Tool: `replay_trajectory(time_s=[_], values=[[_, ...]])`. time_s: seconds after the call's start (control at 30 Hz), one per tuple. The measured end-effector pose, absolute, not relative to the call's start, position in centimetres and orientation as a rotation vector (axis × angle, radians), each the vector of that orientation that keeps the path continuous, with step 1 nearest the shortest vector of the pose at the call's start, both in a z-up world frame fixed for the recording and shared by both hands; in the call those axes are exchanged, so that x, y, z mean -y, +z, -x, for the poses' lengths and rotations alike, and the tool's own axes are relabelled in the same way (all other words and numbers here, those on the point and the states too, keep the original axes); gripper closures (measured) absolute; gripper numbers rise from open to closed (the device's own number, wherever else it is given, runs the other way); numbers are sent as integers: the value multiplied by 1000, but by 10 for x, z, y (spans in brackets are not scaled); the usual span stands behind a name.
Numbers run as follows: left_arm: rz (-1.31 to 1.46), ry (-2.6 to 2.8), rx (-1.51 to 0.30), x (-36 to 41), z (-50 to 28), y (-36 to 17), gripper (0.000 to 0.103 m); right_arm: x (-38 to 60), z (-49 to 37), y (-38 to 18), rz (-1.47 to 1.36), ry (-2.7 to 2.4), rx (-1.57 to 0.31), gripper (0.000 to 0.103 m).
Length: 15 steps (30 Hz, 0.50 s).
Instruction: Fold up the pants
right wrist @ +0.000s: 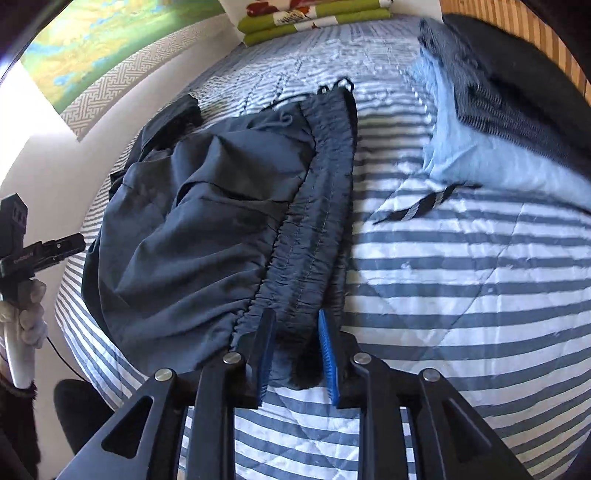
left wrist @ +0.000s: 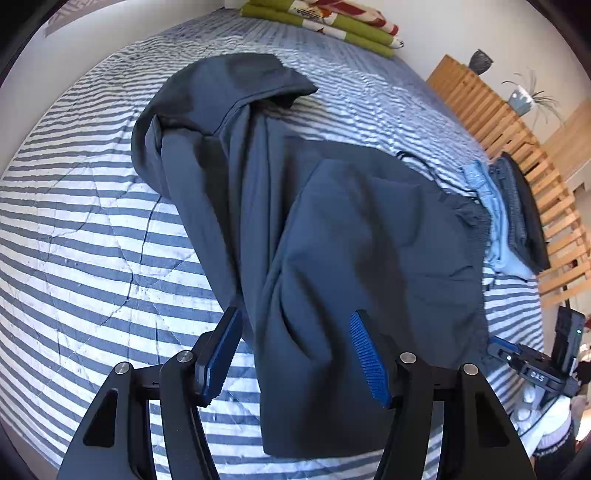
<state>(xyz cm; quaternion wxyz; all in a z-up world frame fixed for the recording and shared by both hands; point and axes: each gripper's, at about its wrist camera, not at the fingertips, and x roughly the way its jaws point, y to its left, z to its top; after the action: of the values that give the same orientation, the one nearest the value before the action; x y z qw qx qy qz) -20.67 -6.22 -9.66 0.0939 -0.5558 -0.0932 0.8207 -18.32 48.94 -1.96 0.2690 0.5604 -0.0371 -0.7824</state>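
Dark blue-grey pants (left wrist: 314, 206) lie rumpled on the striped quilt (left wrist: 92, 240), legs running away toward the far left. My left gripper (left wrist: 295, 354) stands open just above them; a fold of a pant leg passes between its fingers, and neither pad presses on it. In the right wrist view the gathered elastic waistband (right wrist: 314, 229) runs down toward me, and its near end lies between the fingers of my right gripper (right wrist: 295, 354). Those jaws stand narrowly apart, open, with the cloth resting on the quilt (right wrist: 461, 295).
A stack of folded clothes (left wrist: 513, 221) (right wrist: 498, 122), light blue under dark, sits by the wooden slatted rail (left wrist: 498, 122). A folded green floral blanket (left wrist: 332, 22) lies at the bed's far end. A striped strap (right wrist: 417, 206) lies loose on the quilt. A person's hand (right wrist: 31, 314) holds the other tool.
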Motion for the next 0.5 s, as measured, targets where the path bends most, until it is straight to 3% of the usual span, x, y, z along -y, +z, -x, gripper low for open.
replay_trajectory(time_s=[0.03,0.07,0.1,0.23,0.3,0.5], values=[[1689,2426,263,61,212,-106,55,-485,187,-26,-1551,-2080,129,73],[1718,2420,250,57,211,-123,86,-481,189,-31,-1573,-2071,135,72],[1745,2416,259,57,209,-130,97,-478,189,-33,-1573,-2077,123,72],[1711,2396,296,59,188,-136,101,-469,181,-26,-1496,-2101,-17,81],[1691,2377,283,55,175,-131,101,-475,176,-20,-1471,-2137,-77,103],[1632,2325,91,19,130,-112,102,-526,172,-1,-1448,-2203,-10,103]])
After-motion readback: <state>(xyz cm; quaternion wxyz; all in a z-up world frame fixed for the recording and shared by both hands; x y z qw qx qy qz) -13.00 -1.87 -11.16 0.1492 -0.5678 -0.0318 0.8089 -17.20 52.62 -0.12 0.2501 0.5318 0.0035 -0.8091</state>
